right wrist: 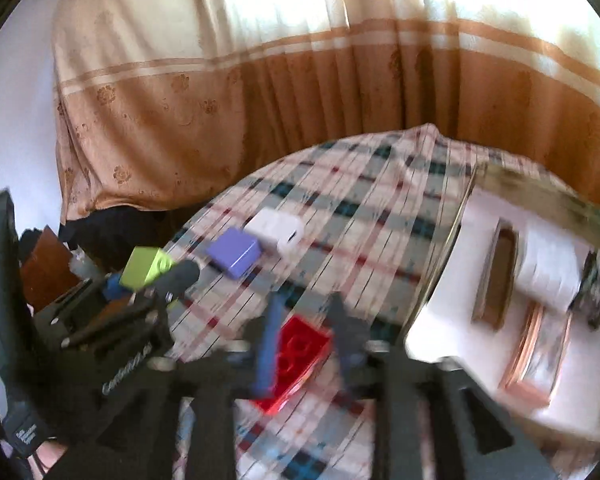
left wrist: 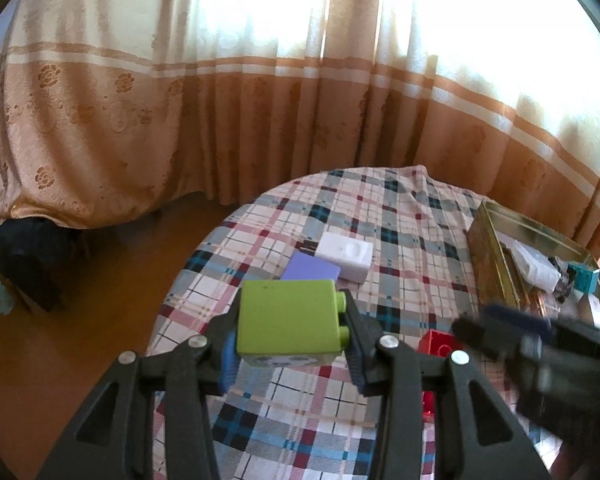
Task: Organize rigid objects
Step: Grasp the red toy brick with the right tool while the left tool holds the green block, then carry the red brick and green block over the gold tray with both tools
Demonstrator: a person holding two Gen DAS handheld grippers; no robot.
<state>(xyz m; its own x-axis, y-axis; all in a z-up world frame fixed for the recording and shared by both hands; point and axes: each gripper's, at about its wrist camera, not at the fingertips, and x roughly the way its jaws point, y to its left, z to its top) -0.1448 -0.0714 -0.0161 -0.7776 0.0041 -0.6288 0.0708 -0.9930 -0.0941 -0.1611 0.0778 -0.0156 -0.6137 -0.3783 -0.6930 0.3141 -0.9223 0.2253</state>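
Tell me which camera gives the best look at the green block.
The left wrist view. There the green block sits sharp and large between the left gripper pads, with its studs showing on the right side. The right wrist view shows it only small, off to the left and partly behind the gripper.

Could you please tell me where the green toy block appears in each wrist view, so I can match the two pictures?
Left wrist view: the green toy block sits low at centre, clamped between the left gripper fingers.
Right wrist view: the same block shows at the left, middle height, at the tip of the other gripper.
Shared landmark: the purple block lying beside the white block on the plaid cloth.
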